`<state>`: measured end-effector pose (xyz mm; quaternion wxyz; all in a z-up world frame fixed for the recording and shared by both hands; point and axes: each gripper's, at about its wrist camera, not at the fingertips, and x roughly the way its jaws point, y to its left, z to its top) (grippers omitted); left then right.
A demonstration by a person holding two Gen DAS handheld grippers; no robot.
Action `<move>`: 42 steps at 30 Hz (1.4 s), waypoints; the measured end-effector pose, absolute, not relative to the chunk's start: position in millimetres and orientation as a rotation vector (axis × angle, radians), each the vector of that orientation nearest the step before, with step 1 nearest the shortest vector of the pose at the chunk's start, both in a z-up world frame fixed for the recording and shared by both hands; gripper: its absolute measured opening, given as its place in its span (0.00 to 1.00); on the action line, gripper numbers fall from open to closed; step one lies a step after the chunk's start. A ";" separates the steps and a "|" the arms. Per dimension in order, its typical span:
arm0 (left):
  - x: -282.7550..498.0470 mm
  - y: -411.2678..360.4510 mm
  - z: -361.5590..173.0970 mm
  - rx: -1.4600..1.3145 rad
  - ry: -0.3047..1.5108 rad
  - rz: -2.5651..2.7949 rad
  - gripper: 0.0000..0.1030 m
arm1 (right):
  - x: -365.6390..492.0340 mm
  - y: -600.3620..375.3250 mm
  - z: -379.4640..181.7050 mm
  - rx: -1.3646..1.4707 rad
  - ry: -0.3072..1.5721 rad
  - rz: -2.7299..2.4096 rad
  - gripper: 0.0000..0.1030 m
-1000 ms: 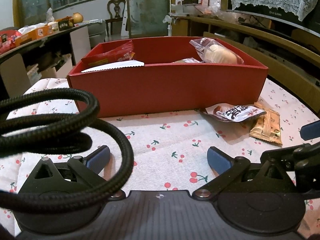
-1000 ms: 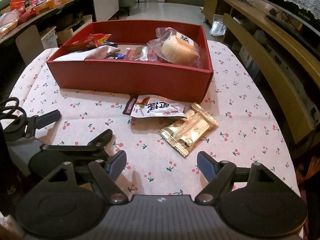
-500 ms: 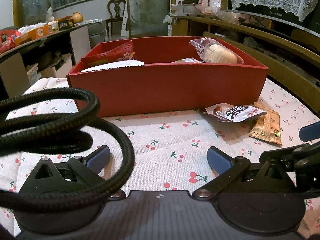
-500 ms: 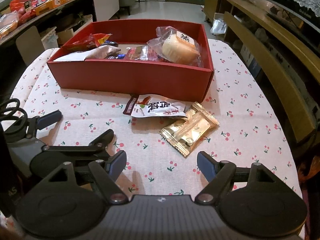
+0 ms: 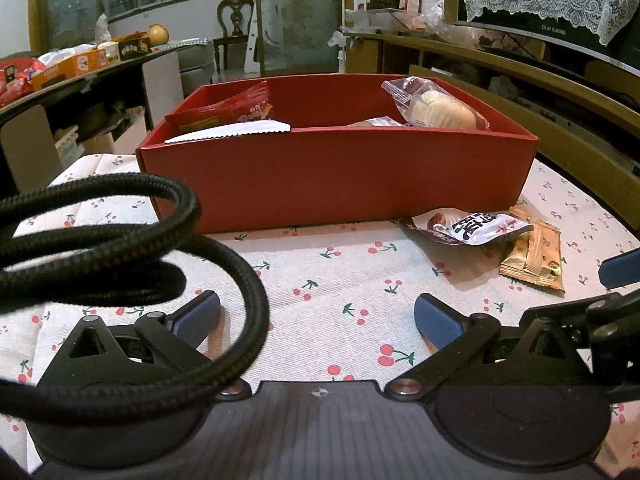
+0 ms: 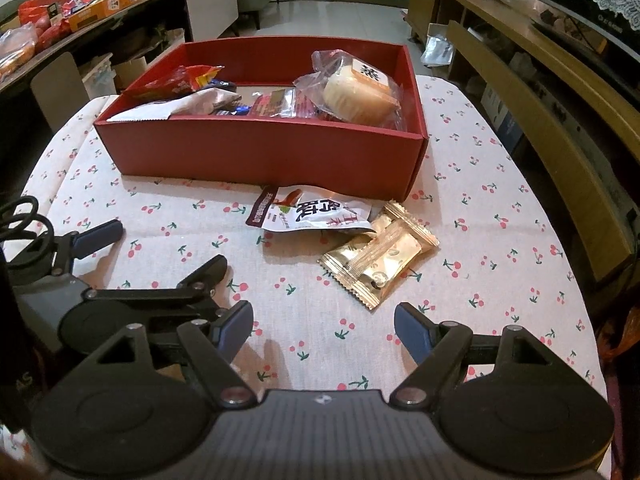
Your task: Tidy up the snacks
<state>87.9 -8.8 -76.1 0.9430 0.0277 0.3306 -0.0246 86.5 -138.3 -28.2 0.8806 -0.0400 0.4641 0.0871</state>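
A red box (image 6: 264, 152) (image 5: 336, 176) on the cherry-print tablecloth holds several snacks, among them a wrapped bun (image 6: 360, 94) (image 5: 436, 110) and a red packet (image 5: 224, 114). Two snacks lie on the cloth in front of the box: a white packet with black lettering (image 6: 312, 214) (image 5: 468, 226) and a gold wrapped snack (image 6: 378, 258) (image 5: 534, 258) partly under it. My right gripper (image 6: 323, 326) is open and empty, just short of the gold snack. My left gripper (image 5: 318, 316) is open and empty, low over the cloth in front of the box; it also shows in the right wrist view (image 6: 160, 240).
A black braided cable (image 5: 120, 248) loops across the left of the left wrist view. A long counter with boxes and bags (image 6: 80, 4) runs at the far left. A wooden bench or shelf edge (image 6: 552, 120) runs along the right of the table.
My right gripper has crept slightly forward toward the two snacks on the cloth. The left gripper has barely moved.
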 end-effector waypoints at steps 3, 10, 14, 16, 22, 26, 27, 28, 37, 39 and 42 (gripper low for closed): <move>89.1 -8.9 -76.3 0.062 0.675 -0.050 1.00 | 87.0 -138.4 -28.1 -0.080 0.969 0.179 0.92; 88.8 -8.6 -76.8 0.061 0.675 -0.051 1.00 | 87.5 -137.9 -27.7 -0.081 0.972 0.180 0.92; 90.9 -9.7 -77.1 0.064 0.677 -0.058 1.00 | 87.6 -137.9 -27.7 -0.079 0.973 0.176 0.92; 91.3 -10.6 -77.0 0.067 0.677 -0.057 1.00 | 88.0 -138.8 -27.6 -0.079 0.974 0.176 0.91; 92.0 -12.0 -77.4 0.072 0.678 -0.057 1.00 | 87.9 -137.9 -27.0 -0.084 0.976 0.177 0.90; 92.9 -12.3 -77.7 0.066 0.677 -0.053 1.00 | 88.2 -138.8 -27.0 -0.082 0.978 0.177 0.90; 92.6 -11.8 -77.4 0.063 0.676 -0.054 1.00 | 88.2 -138.7 -27.0 -0.084 0.978 0.178 0.90; 92.7 -10.7 -77.0 0.058 0.676 -0.057 1.00 | 88.3 -138.5 -26.7 -0.086 0.976 0.178 0.90; 92.1 -10.1 -76.9 0.056 0.675 -0.051 1.00 | 85.3 -143.1 -24.7 -0.076 0.987 0.189 0.91; 92.1 -10.8 -76.8 0.056 0.675 -0.052 1.00 | 84.3 -143.8 -23.9 -0.074 0.984 0.194 0.91; 91.6 -10.5 -77.1 0.057 0.675 -0.051 1.00 | 84.5 -146.4 -23.8 -0.052 0.989 0.200 0.91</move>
